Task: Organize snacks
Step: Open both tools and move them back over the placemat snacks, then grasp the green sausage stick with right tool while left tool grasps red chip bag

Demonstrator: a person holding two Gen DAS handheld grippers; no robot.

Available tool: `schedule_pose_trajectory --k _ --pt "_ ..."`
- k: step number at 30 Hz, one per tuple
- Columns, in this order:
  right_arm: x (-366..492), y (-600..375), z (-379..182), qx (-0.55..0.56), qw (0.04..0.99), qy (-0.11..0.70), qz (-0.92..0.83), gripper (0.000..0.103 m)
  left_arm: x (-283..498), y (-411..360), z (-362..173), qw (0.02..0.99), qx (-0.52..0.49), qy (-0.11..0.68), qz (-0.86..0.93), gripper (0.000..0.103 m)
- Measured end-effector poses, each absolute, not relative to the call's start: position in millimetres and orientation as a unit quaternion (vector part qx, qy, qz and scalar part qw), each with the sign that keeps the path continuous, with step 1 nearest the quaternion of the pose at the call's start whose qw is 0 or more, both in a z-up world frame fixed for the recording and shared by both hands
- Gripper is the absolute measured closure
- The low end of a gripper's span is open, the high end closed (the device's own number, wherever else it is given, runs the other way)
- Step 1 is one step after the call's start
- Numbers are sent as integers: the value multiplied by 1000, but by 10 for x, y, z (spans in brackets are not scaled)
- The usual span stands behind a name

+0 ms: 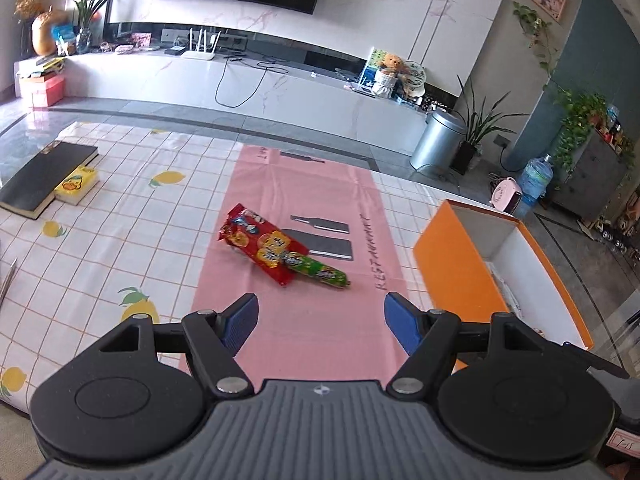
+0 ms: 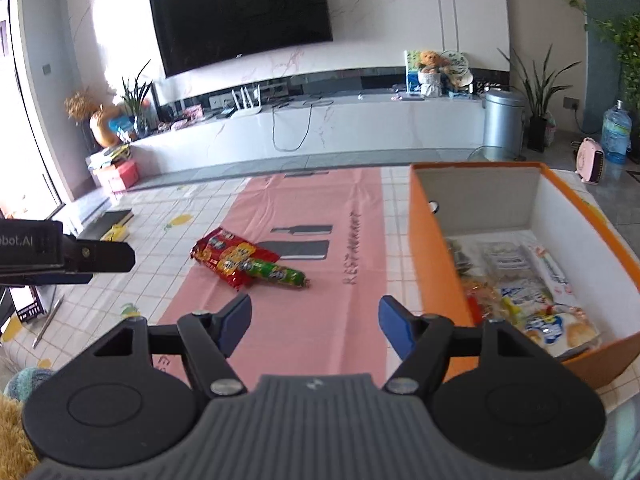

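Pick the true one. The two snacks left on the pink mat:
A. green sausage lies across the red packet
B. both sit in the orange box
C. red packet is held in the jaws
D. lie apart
A: the green sausage overlaps the red packet on the pink mat, outside the orange box.

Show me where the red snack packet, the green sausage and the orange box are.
red snack packet (image 1: 256, 246), left wrist view, middle of wrapper
green sausage (image 2: 276, 273), right wrist view, middle of tube
orange box (image 2: 434, 248), right wrist view, outer side wall
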State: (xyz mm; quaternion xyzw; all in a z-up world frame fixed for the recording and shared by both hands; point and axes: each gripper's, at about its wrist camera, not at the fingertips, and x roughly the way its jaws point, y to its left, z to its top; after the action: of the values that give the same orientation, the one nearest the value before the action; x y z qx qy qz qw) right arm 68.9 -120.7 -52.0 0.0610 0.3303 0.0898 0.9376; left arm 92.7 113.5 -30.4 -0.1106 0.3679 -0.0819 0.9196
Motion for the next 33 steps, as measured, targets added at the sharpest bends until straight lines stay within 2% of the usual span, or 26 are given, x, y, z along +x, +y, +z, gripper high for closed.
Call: schedule_pose_trajectory --k 14,29,33 --pt "1278 -453 -815 -7 921 372 119 35 1390 1657 -533 904 -121 400 -84 20" --pt "2085 -123 -1273 -77 905 396 137 35 2130 1884 -977 882 -119 444 -106 21" --pt "2317 -105 -1375 -103 897 403 152 44 2373 1813 -1078 885 -90 445 -107 21"
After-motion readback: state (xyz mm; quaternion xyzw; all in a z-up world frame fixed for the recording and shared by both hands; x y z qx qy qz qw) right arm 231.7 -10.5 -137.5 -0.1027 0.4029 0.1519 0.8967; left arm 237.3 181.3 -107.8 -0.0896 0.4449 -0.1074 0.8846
